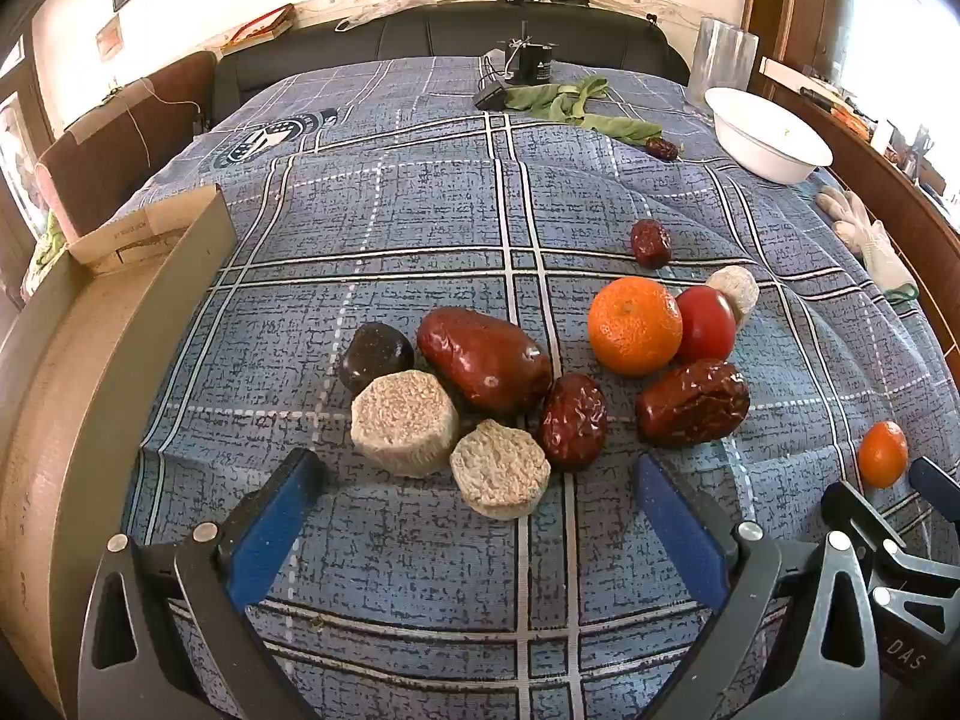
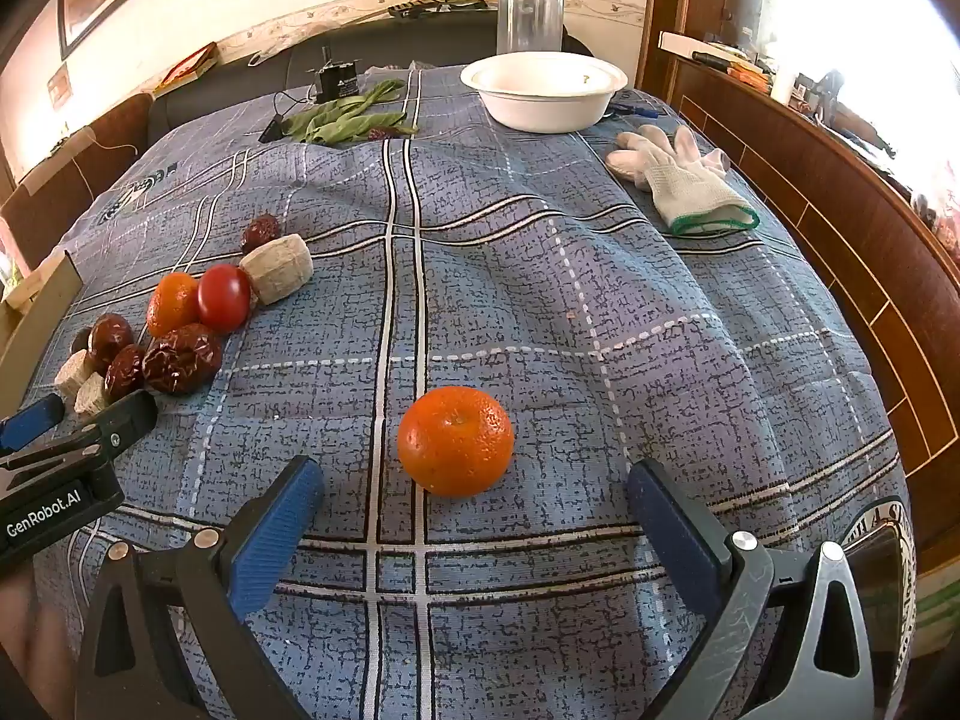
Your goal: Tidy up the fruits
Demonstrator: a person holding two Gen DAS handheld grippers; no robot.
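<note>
Your left gripper (image 1: 477,468) hovers low over the blue plaid cloth (image 1: 420,228), fingers spread wide and holding nothing. Just ahead of its tips lie two pale puffed-grain cakes (image 1: 405,423), touching each other, with a large red date (image 1: 483,357) and a dark round fruit (image 1: 375,354) behind them. Off to the right, a mandarin (image 1: 635,324) presses against a red tomato (image 1: 707,324). Your right gripper (image 2: 474,480) is spread too, empty, with a lone mandarin (image 2: 456,441) sitting between its blue tips. The white bowl (image 2: 543,93) stands far back.
</note>
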